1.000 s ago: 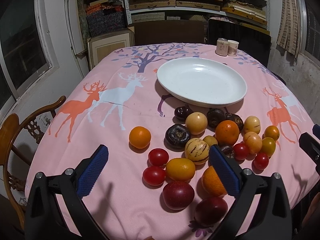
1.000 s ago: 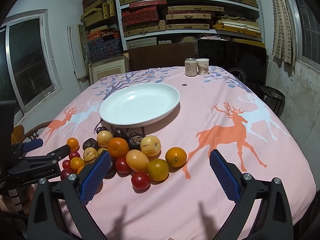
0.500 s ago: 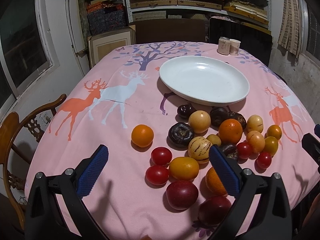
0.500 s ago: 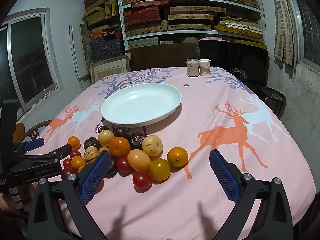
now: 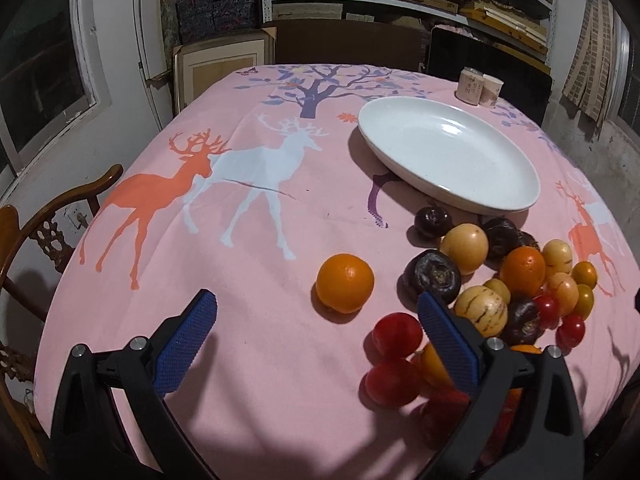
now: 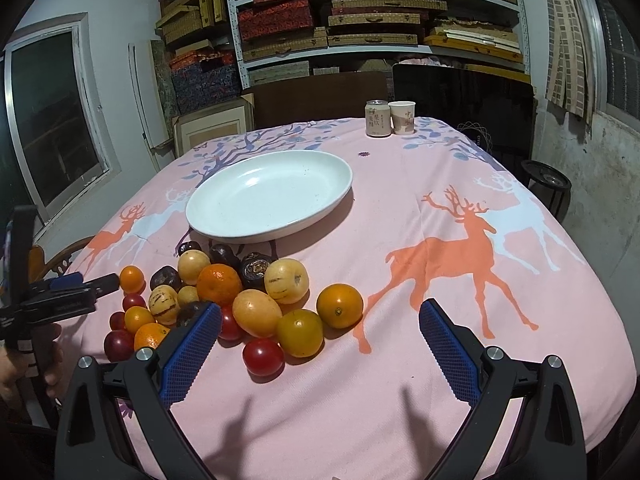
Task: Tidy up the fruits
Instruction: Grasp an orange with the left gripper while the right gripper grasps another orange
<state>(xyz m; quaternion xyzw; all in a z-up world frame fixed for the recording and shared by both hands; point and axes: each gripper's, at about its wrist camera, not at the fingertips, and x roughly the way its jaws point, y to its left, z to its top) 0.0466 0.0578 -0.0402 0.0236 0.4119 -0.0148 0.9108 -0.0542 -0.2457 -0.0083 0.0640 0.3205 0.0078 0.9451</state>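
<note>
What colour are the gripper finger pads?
Blue, with a textured grid surface, on the pads; clearest in the right wrist view.

White walls (image 6: 100, 8) enclose a cluttered storeroom. Metal shelves (image 6: 376, 12) along the back wall hold stacked woven and patterned boxes. A dark window (image 6: 52, 120) sits on the left, a curtain (image 6: 568, 40) on the right. A carved wooden chair (image 5: 44, 224) stands beside the surface (image 6: 400, 400), draped in a pink deer-print cloth. A framed panel (image 5: 224, 68) leans behind it.

Glossy plate (image 5: 448, 152) (ceramic-looking), matt cloth (image 5: 240, 240).
</note>
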